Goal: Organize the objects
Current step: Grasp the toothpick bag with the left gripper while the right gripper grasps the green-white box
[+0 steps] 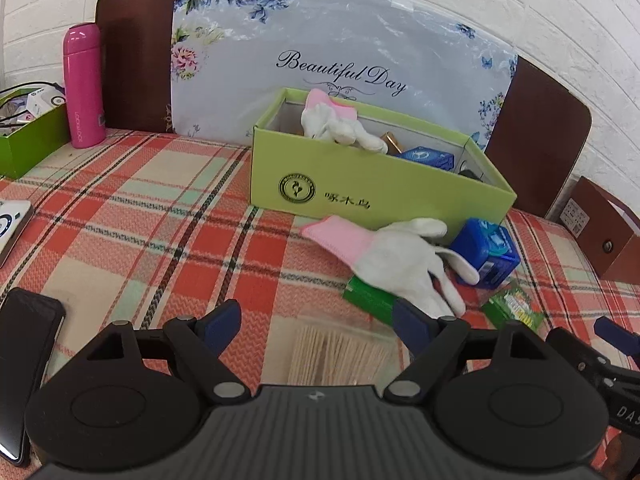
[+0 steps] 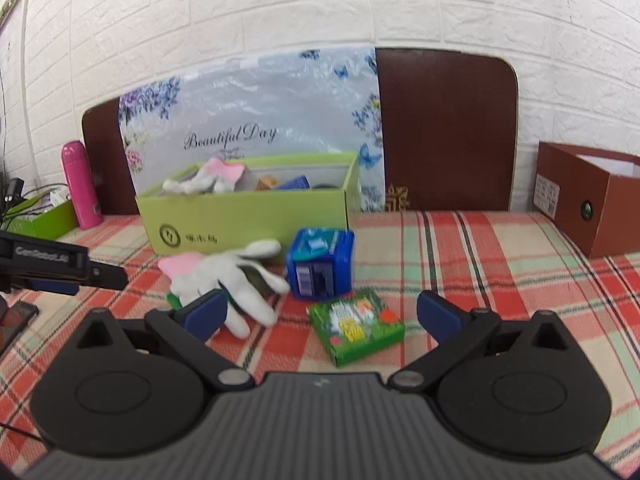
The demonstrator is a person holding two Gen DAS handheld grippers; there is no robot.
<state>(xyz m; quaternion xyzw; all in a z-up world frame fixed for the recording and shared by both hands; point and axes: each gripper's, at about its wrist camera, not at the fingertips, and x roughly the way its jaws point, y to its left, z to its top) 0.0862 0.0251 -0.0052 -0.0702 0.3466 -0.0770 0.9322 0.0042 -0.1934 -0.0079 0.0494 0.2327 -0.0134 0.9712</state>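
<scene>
A light green cardboard box (image 1: 360, 188) (image 2: 248, 220) stands on the plaid cloth with a white glove (image 1: 336, 120) draped over its rim. In front of it a second white glove with a pink cuff (image 1: 400, 264) (image 2: 228, 276) lies partly over a green flat pack (image 1: 366, 296). A blue tissue pack (image 1: 486, 256) (image 2: 320, 264) sits right of the glove. A small green packet (image 1: 514, 308) (image 2: 356, 328) lies between the wide-open fingers of my right gripper (image 2: 322, 312), untouched. My left gripper (image 1: 318, 320) is open over a clear box of wooden sticks (image 1: 340, 356).
A pink bottle (image 1: 82, 84) (image 2: 80, 184) and a small green tray (image 1: 28, 140) with cables stand at the far left. A dark phone (image 1: 24, 360) lies near left, a white device (image 1: 12, 228) beyond it. A brown box (image 2: 588, 196) stands at the right; a headboard backs the bed.
</scene>
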